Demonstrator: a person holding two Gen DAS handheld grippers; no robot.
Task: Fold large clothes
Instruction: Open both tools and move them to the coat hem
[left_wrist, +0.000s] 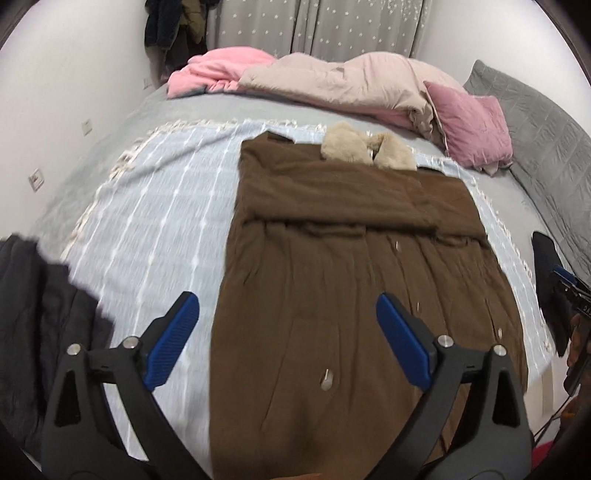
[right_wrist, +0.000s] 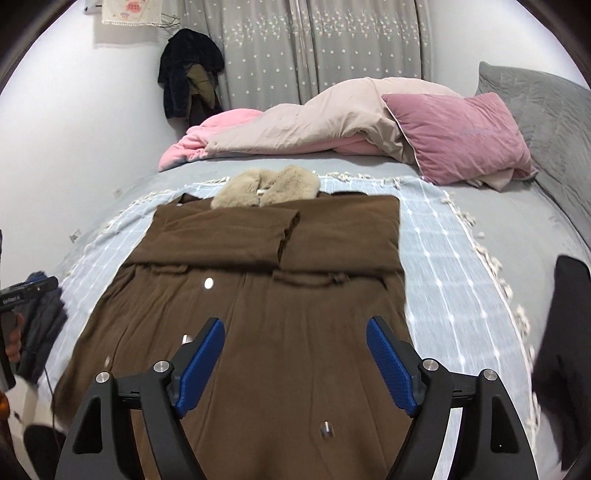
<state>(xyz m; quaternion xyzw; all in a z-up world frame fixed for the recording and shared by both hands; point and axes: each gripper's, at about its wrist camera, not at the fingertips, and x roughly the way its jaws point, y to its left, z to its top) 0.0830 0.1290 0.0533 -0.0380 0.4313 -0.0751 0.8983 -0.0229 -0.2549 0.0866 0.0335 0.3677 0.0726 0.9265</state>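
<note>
Both our grippers are hanging above the bed with nothing in them. The left gripper (left_wrist: 288, 325) has its blue ribbed pads (left_wrist: 173, 339) spread really wide, and there's only air between them. One pad sits over the throw, the other over the coat's left edge. The right gripper (right_wrist: 295, 354) is parted a fair bit too, its blue pads (right_wrist: 201, 363) also empty, hovering over the lower middle of the coat without touching it.

Below the fingers we've got the long brown fleece coat with the beige fur collar (right_wrist: 266, 280). It lies flat, front up, running lengthwise down the bed, hem end nearest us. Both sleeves are folded across the chest so the upper part looks like a neat rectangle, and the fur collar (right_wrist: 264, 188) sticks out at the far end. A few silver snap buttons (right_wrist: 209, 283) show down the front.

The coat rests on a pale blue checked throw with white fringe (right_wrist: 443, 258), spread over the grey bed sheet (right_wrist: 332, 166). Further back there's a rumpled beige-and-pink duvet (right_wrist: 295, 125), a mauve velvet pillow (right_wrist: 458, 136) and a grey quilted pillow (right_wrist: 546, 107). Dark garments (right_wrist: 190, 70) hang on the wall by the grey star-print curtain (right_wrist: 314, 48). A dark grey piece of clothing (left_wrist: 37, 314) lies off to the left of the throw.
</note>
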